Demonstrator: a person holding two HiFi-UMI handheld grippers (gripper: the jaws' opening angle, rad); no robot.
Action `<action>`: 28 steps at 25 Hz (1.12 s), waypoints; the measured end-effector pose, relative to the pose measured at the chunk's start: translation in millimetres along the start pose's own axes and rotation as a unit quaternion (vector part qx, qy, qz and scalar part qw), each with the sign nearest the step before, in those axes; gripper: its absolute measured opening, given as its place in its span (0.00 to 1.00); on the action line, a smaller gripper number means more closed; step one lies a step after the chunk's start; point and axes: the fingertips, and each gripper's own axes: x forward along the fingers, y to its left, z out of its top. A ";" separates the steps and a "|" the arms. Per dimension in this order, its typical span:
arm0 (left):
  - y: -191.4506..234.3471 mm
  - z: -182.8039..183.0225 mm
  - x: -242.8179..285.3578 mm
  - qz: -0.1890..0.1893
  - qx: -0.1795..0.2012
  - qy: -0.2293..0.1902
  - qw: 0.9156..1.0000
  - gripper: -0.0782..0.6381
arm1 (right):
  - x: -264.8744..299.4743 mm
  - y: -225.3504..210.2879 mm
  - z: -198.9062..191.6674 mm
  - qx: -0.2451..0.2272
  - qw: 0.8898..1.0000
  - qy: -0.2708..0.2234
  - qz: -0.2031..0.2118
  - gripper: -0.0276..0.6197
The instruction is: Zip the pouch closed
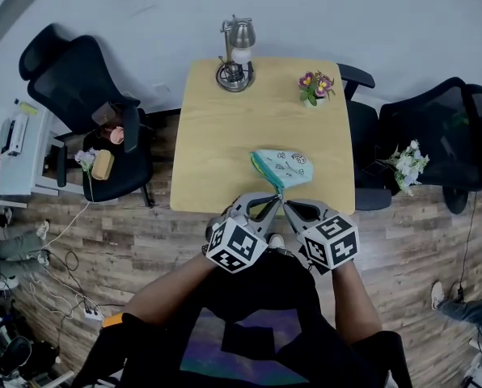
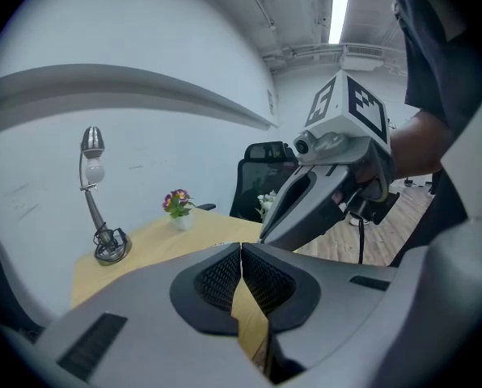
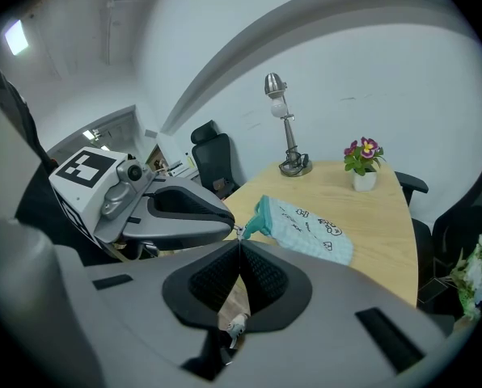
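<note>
Wooden table (image 1: pixel 217 136) with pouch (image 1: pixel 283 166), lamp (image 1: pixel 237 51), flowers (image 1: pixel 314 87)

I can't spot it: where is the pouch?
Head view: the pouch lies on the table's near right part, just beyond the left gripper and right gripper.

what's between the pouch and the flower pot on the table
Nothing. The head view shows only bare tabletop between the pouch and the flower pot.
</note>
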 end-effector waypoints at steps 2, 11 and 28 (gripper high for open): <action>2.1 0.8 1.3 -0.001 -0.007 0.000 1.000 0.13 | -1.3 -1.0 0.6 0.001 1.000 -0.001 -0.002 0.07; 27.0 -3.1 11.7 0.010 -0.024 0.013 1.000 0.13 | -7.3 -4.1 2.0 0.007 1.000 -0.009 -0.015 0.07; 117.0 -60.9 21.4 0.080 -0.079 0.089 0.990 0.13 | -12.3 -8.7 -14.3 0.019 0.999 0.007 -0.038 0.07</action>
